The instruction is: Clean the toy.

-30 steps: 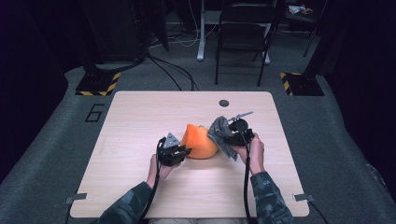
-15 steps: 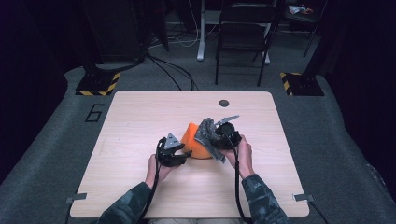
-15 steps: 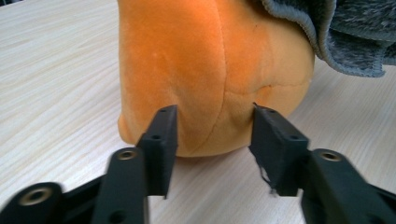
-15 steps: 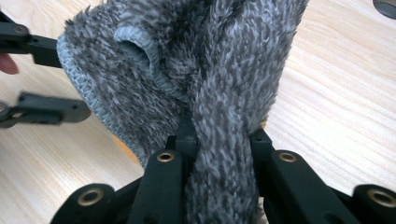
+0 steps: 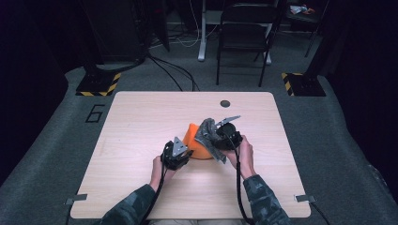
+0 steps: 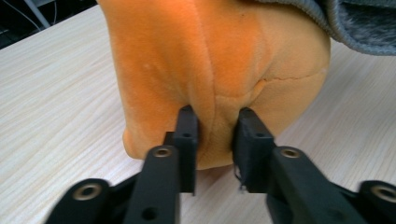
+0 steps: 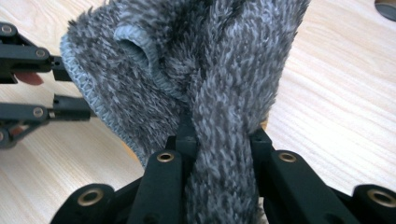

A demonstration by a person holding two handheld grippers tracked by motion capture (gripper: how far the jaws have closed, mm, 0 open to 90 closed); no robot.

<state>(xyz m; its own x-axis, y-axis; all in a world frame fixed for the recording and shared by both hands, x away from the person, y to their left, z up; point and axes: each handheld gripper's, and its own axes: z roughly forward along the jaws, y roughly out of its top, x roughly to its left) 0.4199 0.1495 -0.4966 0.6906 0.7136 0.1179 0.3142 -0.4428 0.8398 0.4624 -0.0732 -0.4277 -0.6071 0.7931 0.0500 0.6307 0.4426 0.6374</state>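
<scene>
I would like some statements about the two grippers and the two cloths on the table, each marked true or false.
1. The left gripper pinches a fold of the orange cloth. True.
2. The right gripper is open and holds nothing. False: its jaws are shut on the grey cloth.
3. The grey cloth lies flat on the table, far from the orange cloth. False: it is lifted and hangs right against the orange cloth.
4. The orange cloth touches the table. True.
5. A small dark round thing sits near the far edge of the table. True.
</scene>
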